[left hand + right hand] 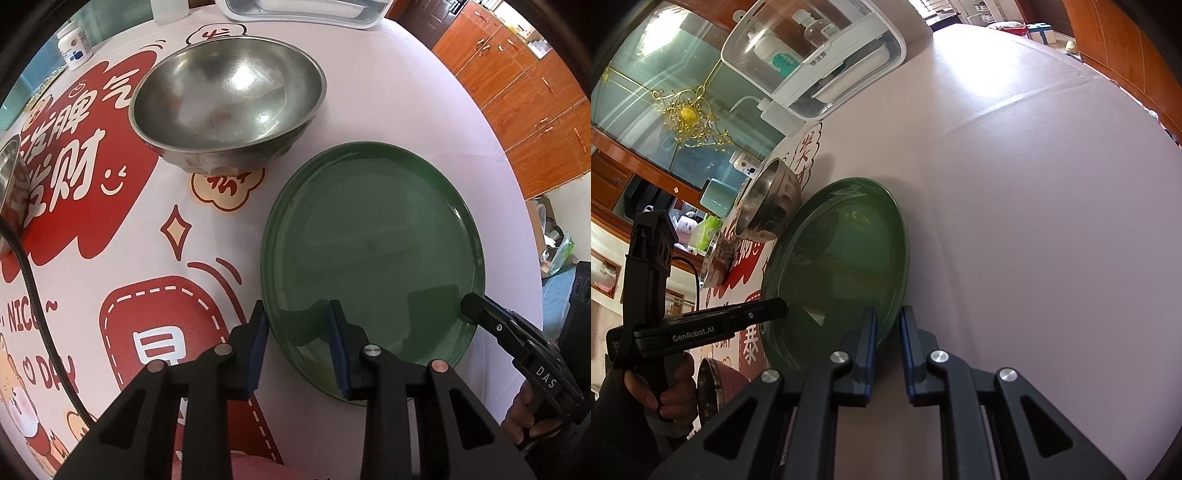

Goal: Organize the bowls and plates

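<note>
Centrally, a green plate (373, 258) (842, 266) is seen lying flat on the pale tablecloth (388, 92) (1015, 221), toward its right half where the cloth is plain. The near rim of the plate is straddled by the left gripper (297, 338): one blue-padded finger is placed outside the rim over the cloth, the other over the plate's inner surface. The jaws are set fairly wide apart, and nothing is clamped between them.

The plate's right edge is met by the right gripper (888, 341) (471, 302). In the right wrist view its two fingers are held a narrow way apart with the rim of the plate between them; whether the pads actually press on the rim cannot be told. In the left wrist view only one black fingertip of this gripper is seen, lying over the plate's edge.

Just beyond the plate, a large steel bowl (229, 99) (768, 206) is stood upright on the cloth, near the plate but apart from it. A second steel bowl (13, 192) (718, 262) is partly shown farther left, at the frame edge, over the red printed patch of the cloth. A third metal bowl (709, 391) is glimpsed low in the right wrist view, beside the hand (670, 398) by which the left gripper's handle is held.

At the far side of the table, a white appliance with a clear lid (812, 59) (303, 11) is placed, and a small white bottle (74, 46) is stood to its left. Wooden cabinets (517, 96) are visible behind the table.
</note>
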Motion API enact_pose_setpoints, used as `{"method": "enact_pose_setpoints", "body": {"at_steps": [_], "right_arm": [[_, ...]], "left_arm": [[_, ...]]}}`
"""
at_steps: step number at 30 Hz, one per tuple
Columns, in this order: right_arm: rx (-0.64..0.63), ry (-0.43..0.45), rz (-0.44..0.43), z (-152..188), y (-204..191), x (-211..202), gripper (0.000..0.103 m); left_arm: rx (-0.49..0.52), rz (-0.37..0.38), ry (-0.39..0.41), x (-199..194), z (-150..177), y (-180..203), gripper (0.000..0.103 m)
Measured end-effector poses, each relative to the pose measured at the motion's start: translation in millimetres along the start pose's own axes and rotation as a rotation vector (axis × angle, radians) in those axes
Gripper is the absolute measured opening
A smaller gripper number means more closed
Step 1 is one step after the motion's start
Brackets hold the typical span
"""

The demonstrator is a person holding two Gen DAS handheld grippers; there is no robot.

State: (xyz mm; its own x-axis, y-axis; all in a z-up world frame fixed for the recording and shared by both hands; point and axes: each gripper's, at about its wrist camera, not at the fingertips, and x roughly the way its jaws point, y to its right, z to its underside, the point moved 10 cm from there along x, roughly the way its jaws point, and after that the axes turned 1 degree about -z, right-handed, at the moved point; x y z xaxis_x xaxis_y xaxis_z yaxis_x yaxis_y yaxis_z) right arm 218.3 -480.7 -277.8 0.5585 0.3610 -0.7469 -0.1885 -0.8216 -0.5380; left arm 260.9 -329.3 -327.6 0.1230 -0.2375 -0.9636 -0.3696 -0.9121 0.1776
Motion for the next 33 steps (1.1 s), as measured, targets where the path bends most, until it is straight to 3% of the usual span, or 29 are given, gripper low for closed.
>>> {"method": "enact_pose_setpoints", "body": {"at_steps": [11,33], "right_arm": [[0.018,-0.021,-0.003,3,1,-7,0.012],[-0.038,0.074,-0.049,3,-18,-70,0.012]], "left_arm": [[0.008,0.005,0.033,-25,8,5,0.028],[0.015,0.040,0.145,-96,44,13,0.027]]}}
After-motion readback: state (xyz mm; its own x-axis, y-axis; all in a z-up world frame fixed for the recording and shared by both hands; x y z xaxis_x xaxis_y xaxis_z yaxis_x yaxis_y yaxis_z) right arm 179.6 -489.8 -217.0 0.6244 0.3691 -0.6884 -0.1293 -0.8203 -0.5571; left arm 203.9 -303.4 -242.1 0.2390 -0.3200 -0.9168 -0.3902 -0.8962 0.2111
